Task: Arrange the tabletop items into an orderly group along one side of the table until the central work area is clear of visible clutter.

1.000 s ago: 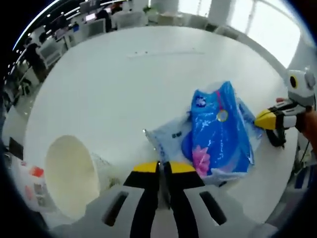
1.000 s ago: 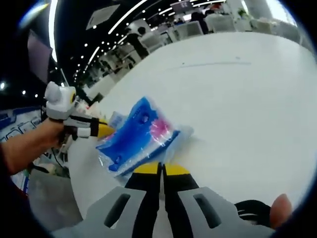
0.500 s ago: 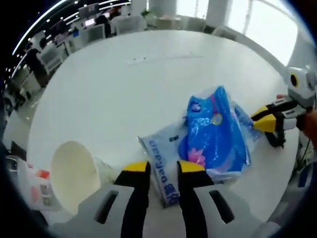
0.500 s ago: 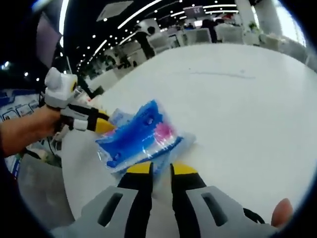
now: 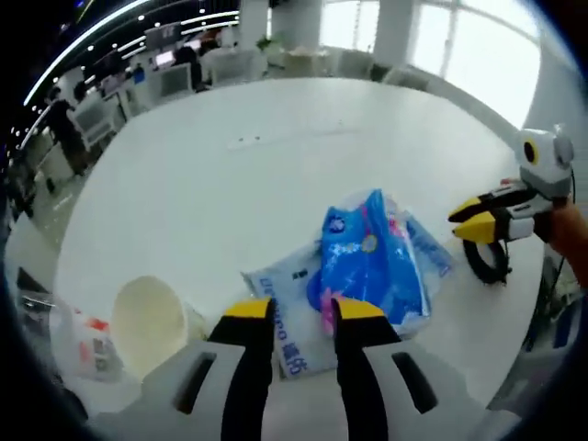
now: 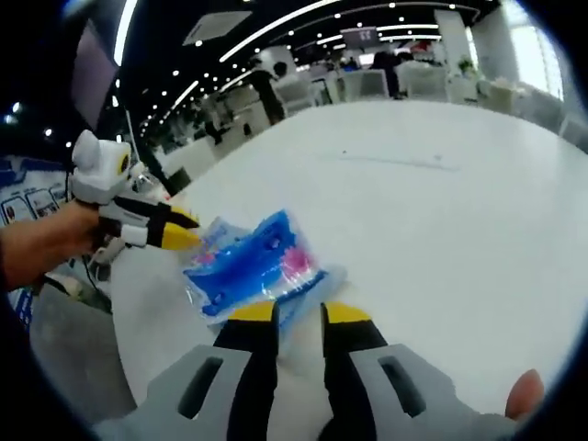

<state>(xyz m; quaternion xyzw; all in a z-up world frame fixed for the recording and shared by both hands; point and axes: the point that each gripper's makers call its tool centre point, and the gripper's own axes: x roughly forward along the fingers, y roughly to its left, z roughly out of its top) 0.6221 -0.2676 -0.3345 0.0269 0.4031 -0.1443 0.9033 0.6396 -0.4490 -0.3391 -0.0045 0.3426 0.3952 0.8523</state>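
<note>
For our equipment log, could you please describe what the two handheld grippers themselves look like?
Both look alike. The left gripper has two black jaws with yellow tips rising from a light grey body with dark slots. The right gripper is built the same way. Seen from the side in the left gripper view, the right gripper also carries white bands behind its yellow tips and a black loop hanging beneath.

white packet (image 5: pixel 292 303) print too blurred
</note>
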